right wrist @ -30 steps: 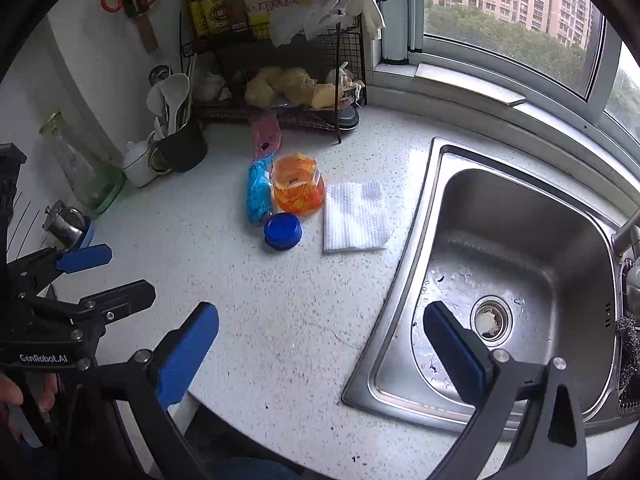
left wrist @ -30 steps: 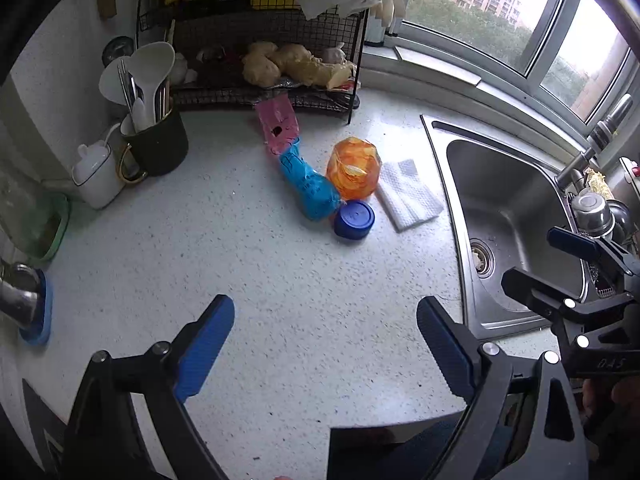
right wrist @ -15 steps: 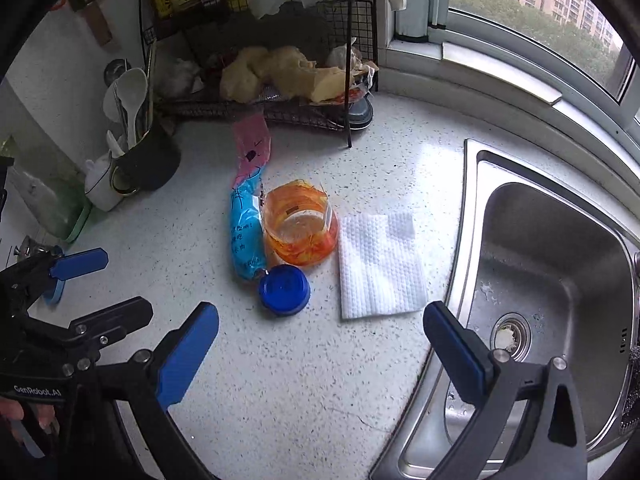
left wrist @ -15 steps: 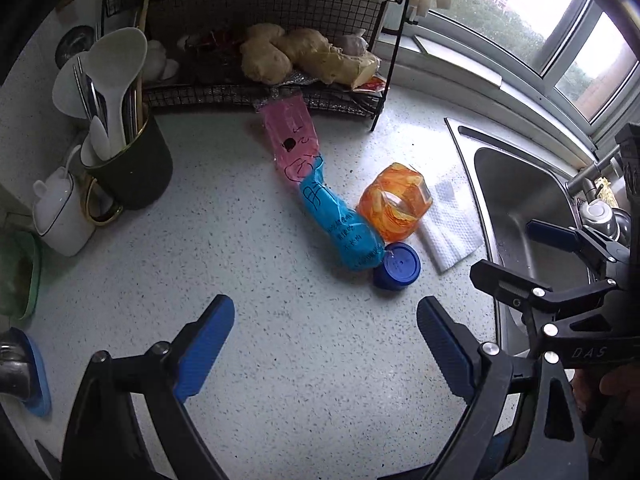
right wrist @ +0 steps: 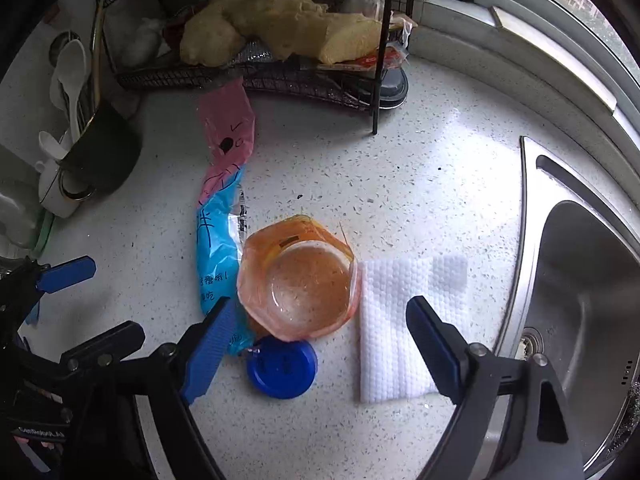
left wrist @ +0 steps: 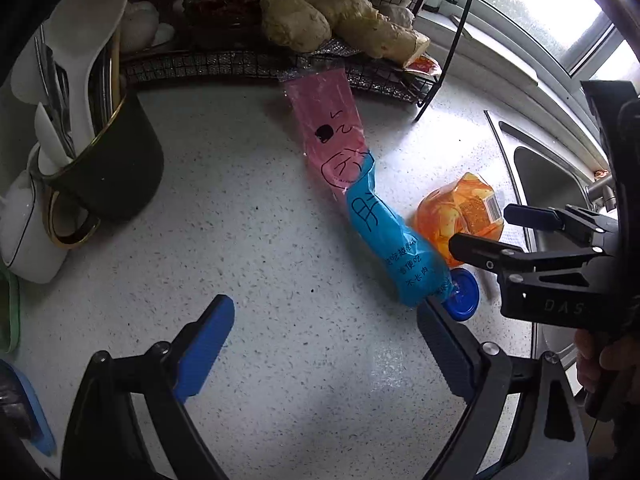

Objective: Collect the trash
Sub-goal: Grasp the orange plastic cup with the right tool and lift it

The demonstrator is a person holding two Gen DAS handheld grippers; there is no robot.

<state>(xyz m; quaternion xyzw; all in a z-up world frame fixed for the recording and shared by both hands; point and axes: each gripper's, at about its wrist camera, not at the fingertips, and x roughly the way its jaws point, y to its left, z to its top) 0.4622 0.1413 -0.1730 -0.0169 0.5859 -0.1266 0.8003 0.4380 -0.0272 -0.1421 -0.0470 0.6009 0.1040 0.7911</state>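
Right wrist view: orange cup lies between the spread right tool fingers.

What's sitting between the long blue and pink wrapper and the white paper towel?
In the right wrist view, the orange plastic cup sits between the blue and pink wrapper and the white paper towel.

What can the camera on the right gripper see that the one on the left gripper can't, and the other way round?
Only the right wrist view shows the white paper towel lying flat beside the orange plastic jar, looks down into the jar's open mouth, and takes in most of the sink basin.

Only the left wrist view shows the jar's barcode label and the white spatula in the dark utensil mug.

Both show the pink and blue wrapper, the blue lid, the ginger on the wire rack, and both open grippers, empty.
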